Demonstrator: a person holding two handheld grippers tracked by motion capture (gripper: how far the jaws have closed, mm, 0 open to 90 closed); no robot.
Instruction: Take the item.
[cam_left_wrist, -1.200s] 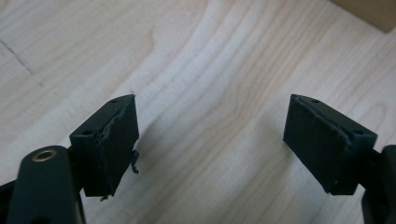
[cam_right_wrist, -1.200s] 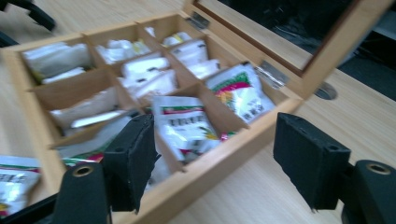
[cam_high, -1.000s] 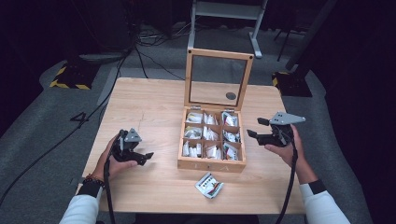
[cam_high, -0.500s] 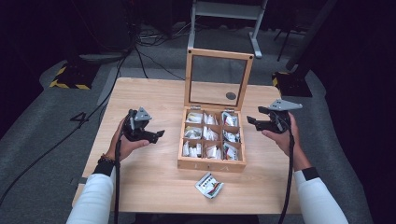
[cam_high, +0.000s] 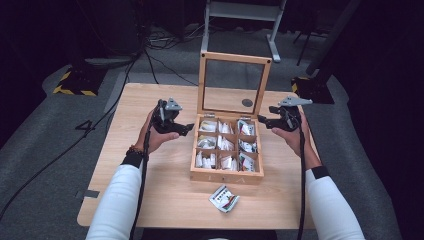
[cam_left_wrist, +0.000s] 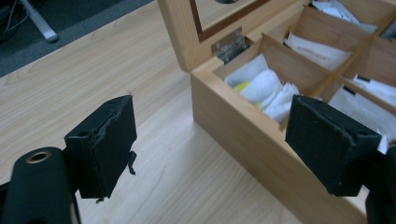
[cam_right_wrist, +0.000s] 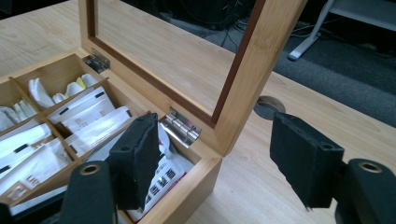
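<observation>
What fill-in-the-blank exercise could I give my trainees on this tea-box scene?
1. The wooden box has a lid that stands ____.
2. The box has ____ compartments.
3. A loose packet lies on the ____ in front of the box.
4. Both grippers' fingers hold ____.

Missing: open; nine; table; nothing

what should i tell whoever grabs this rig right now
Left claw: open, empty, at the wooden box's left side near the hinge.
Right claw: open, empty, at its back right corner by the upright glass lid.
Box compartments hold tea packets; one loose packet lies on the table in front.
Done: lid is open.
Left: probably the loose packet, then the lid.
</observation>
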